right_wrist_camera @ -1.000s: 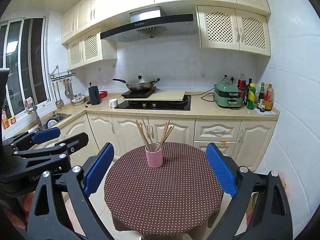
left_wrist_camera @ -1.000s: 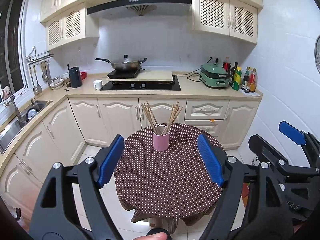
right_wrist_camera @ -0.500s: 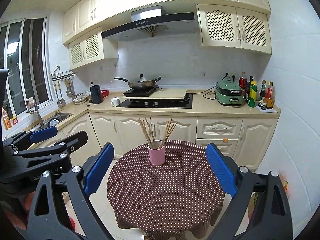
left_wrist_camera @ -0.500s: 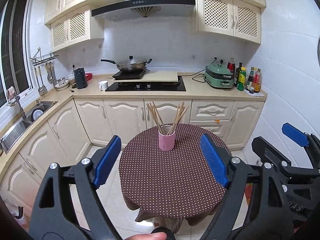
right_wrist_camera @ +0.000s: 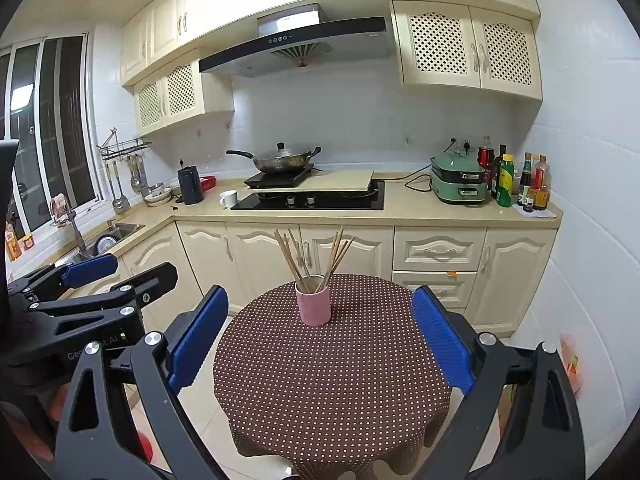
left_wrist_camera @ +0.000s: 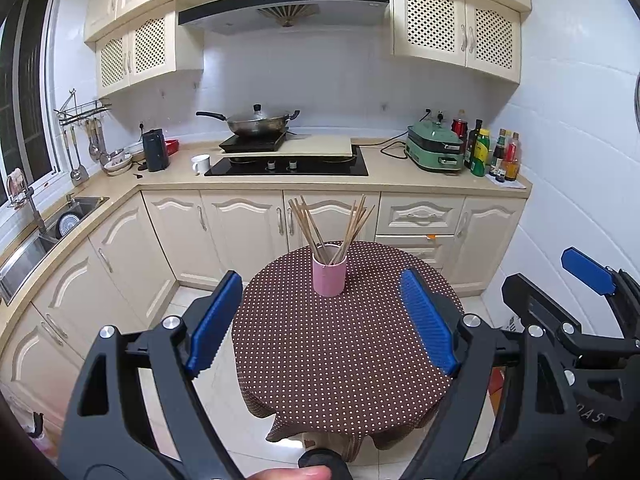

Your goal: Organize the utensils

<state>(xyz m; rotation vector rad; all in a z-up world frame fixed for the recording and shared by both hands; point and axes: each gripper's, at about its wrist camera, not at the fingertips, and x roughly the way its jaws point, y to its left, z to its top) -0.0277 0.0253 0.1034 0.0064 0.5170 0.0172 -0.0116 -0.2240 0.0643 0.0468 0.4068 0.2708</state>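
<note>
A pink cup (left_wrist_camera: 329, 274) holding several wooden chopsticks (left_wrist_camera: 308, 224) stands upright at the far side of a round table with a brown polka-dot cloth (left_wrist_camera: 336, 352). The cup (right_wrist_camera: 313, 303), chopsticks (right_wrist_camera: 292, 254) and table (right_wrist_camera: 332, 384) also show in the right wrist view. My left gripper (left_wrist_camera: 322, 320) is open and empty, held back from the table's near edge. My right gripper (right_wrist_camera: 320, 338) is open and empty, also back from the table. Each gripper shows at the edge of the other's view.
Cream kitchen cabinets (left_wrist_camera: 248, 232) and a counter with a stove (left_wrist_camera: 288, 166), wok (left_wrist_camera: 256, 122), green cooker (left_wrist_camera: 436, 148) and bottles (left_wrist_camera: 492, 152) stand behind the table. A sink (left_wrist_camera: 48, 228) is on the left. A white tiled wall (right_wrist_camera: 592, 280) is on the right.
Both grippers have drifted slightly back and up, so the table and cup sit a little lower and more central in view. Both stay open and empty.
</note>
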